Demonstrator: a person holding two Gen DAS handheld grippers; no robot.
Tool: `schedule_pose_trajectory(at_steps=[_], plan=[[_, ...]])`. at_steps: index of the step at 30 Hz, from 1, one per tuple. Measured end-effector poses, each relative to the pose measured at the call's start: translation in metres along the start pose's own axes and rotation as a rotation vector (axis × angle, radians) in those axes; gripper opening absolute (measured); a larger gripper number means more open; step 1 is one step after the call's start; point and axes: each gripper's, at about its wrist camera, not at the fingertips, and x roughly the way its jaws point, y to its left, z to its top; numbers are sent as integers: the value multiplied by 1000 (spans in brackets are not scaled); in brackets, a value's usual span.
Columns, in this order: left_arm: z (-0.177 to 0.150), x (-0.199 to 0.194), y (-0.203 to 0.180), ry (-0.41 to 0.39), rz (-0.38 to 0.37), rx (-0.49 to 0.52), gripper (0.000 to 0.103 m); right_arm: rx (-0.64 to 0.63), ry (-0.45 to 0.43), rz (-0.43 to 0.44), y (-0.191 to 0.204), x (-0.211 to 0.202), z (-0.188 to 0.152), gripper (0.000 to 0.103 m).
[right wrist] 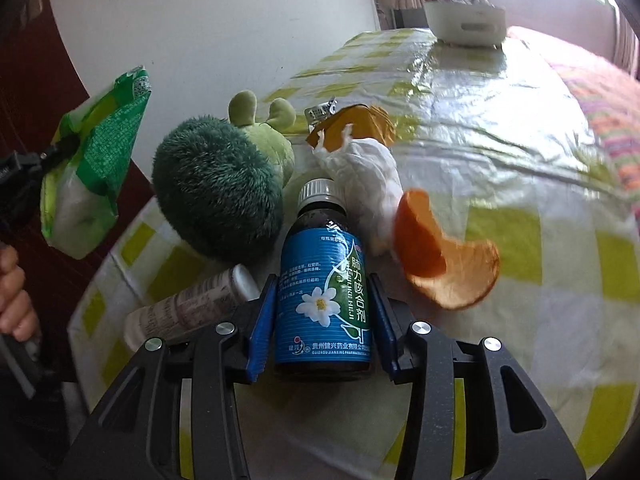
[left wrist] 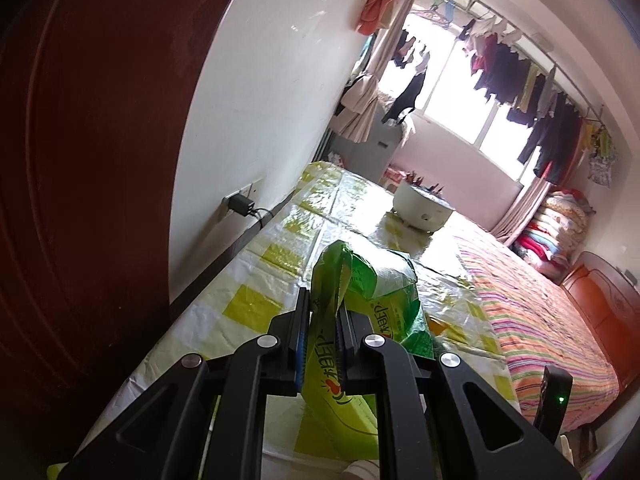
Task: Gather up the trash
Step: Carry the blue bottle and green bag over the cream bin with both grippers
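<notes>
My left gripper (left wrist: 324, 308) is shut on a green and yellow tissue pack (left wrist: 360, 280) and holds it above the table. The same pack (right wrist: 100, 152) hangs at the left of the right wrist view. My right gripper (right wrist: 323, 280) reaches down over a brown syrup bottle (right wrist: 320, 216) with a blue label, lying on the checked tablecloth (right wrist: 500, 120). Both blue pads sit against the bottle's sides. An orange peel (right wrist: 440, 264) and a crumpled white tissue (right wrist: 368, 184) lie just right of the bottle.
A green plush toy (right wrist: 216, 192) and a white tube (right wrist: 192, 308) lie left of the bottle. A brown carton (right wrist: 360, 128) and a foil blister (right wrist: 320, 112) lie behind. A white basket (right wrist: 464, 24) stands at the far end. A striped bed (left wrist: 540, 320) adjoins the table.
</notes>
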Motion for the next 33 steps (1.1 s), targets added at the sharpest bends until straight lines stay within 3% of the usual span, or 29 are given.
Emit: schedule_pose_trajectory(at_steps=[10,15,33], plan=[[-7,-5,-23,-24,-41,61,11,173,-90,209,-22,-62,-29,42],[-11,-5,-34,-15,-66,81,11,252,-135,268,-38,-88,-40,42],[-46,-9,-113,17,-223,213,11,419,-356,150,-100,-187,-105,42]])
